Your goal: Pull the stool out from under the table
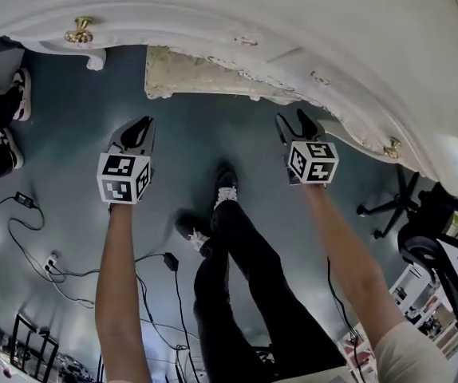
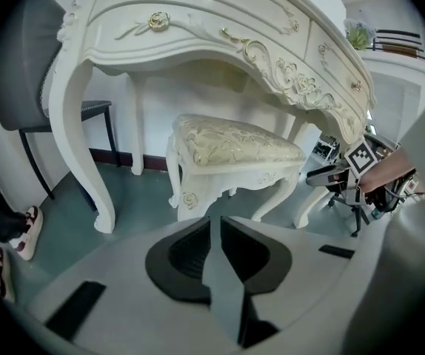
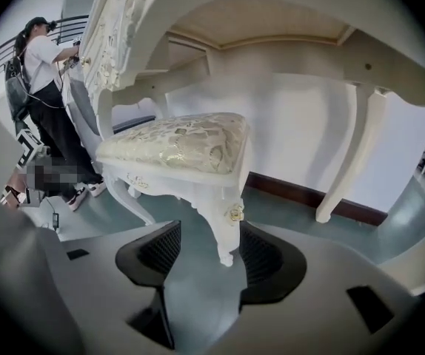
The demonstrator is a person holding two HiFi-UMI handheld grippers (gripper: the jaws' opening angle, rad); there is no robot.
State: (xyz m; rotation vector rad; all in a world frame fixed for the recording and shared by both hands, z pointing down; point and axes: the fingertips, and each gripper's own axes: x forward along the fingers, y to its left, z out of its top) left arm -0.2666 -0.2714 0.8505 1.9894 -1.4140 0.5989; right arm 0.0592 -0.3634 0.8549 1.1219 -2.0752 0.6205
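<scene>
Nearest us, our left gripper [image 1: 140, 126] is pinched nearly closed w/ nothing in it, hanging in front of the table [image 1: 309, 22] and short of the stool [image 1: 213, 76]. Our right gripper [image 1: 294, 124] stands wide. In its own view the stool's front leg [image 3: 226, 213] lines up btw the jaws, but the pads aren't pressing it, and we can't quite tell if the leg is inside them or just beyond. Stool sits tucked under the table, w/ only its near seat edge poking past the table's front rim in the head view. We judge the task is at approach stage, i.e. gripping and dragging it out from under the table are both left to do. Writing: none readable. The marker cubes [image 1: 124, 178] show only black-and-white squares, and we see no brand or label on table or stool.
</scene>
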